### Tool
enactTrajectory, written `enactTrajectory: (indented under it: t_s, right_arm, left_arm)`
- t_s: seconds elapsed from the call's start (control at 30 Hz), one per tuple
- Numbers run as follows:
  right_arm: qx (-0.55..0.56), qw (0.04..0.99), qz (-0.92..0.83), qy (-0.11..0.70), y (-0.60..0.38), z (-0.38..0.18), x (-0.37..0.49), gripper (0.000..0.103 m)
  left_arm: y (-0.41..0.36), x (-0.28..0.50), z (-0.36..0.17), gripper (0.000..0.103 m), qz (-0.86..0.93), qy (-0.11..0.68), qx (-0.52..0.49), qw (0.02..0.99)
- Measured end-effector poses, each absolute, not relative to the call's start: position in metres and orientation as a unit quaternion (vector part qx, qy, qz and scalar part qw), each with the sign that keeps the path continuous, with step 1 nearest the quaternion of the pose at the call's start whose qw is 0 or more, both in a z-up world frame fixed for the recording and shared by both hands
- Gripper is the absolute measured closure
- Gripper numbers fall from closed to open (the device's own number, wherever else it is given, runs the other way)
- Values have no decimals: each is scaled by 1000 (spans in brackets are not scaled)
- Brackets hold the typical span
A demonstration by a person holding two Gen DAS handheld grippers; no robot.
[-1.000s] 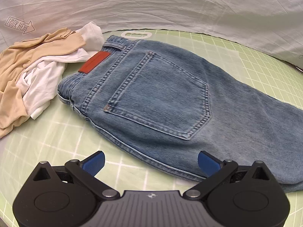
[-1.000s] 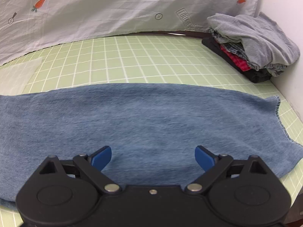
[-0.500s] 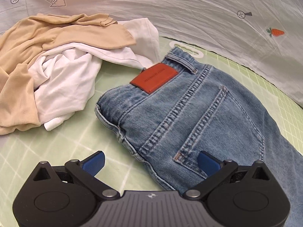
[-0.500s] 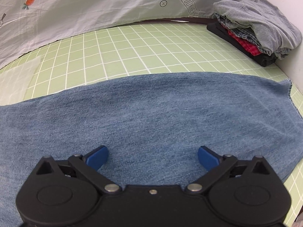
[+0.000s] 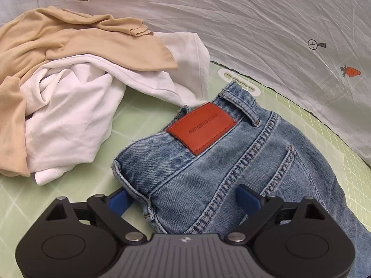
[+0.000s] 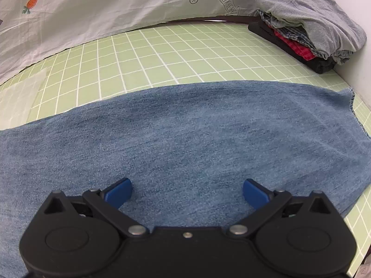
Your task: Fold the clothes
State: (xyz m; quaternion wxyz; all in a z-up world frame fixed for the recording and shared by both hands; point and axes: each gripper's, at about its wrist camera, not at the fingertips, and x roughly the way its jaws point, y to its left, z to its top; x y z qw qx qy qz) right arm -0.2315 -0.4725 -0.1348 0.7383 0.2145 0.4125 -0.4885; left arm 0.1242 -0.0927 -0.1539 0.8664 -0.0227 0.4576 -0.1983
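1. Denim first: faded blue jeans (image 5: 231, 173) lying flat, back side up, on the pale green grid-lined cutting mat (image 6: 162, 53); waistband end in the left wrist view, hem end (image 6: 347, 106) in the right wrist view.
2. Long axis running across the mat from the left hand's side to the right hand's side; rust-red leather waistband patch (image 5: 201, 127) and back pocket facing up.
3. Left gripper (image 5: 185, 200) at the waistband corner, nearer to it than the other hand; blue fingers (image 5: 118, 200) straddling the corner seam, jaws closing with denim between them, pads not clearly pressing yet.
4. Right gripper (image 6: 185, 191) over the mid-leg, jaws spread wide, blue pads (image 6: 255, 191) above or just on the cloth, gripping nothing; hem well off toward the right edge of its view.
5. Likely step: seizing the waistband to carry it along the long axis toward the hem, or the reverse.
6. Beside the waistband, close but not part of the grip: crumpled white T-shirt (image 5: 69, 115) under a rumpled beige top (image 5: 58, 39).
7. Far corner: stack of folded clothes (image 6: 308, 32), grey on top.
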Motion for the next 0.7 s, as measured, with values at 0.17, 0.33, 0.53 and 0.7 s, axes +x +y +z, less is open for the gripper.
enactTrajectory:
  t_s: [0.17,0.33,0.53,0.7]
  right_arm:
    - [151,741,-495,427,-469,-127,-226,1]
    - [148,749,-510,396,-477,-111,-247,1]
    - [163,732,-543,378,-496,-108,-286,1]
    - [192,717,-561,368,-503,-112,-316,1]
  left_arm:
    - [-102,116,-134,63,-213,434,4,875]
    - [-110,94,-96,71,-243,393,4,887]
    - [-157,46,-44,72,-329,328,31,885]
    - [-216,-16,-33,75,-433,293,93,847]
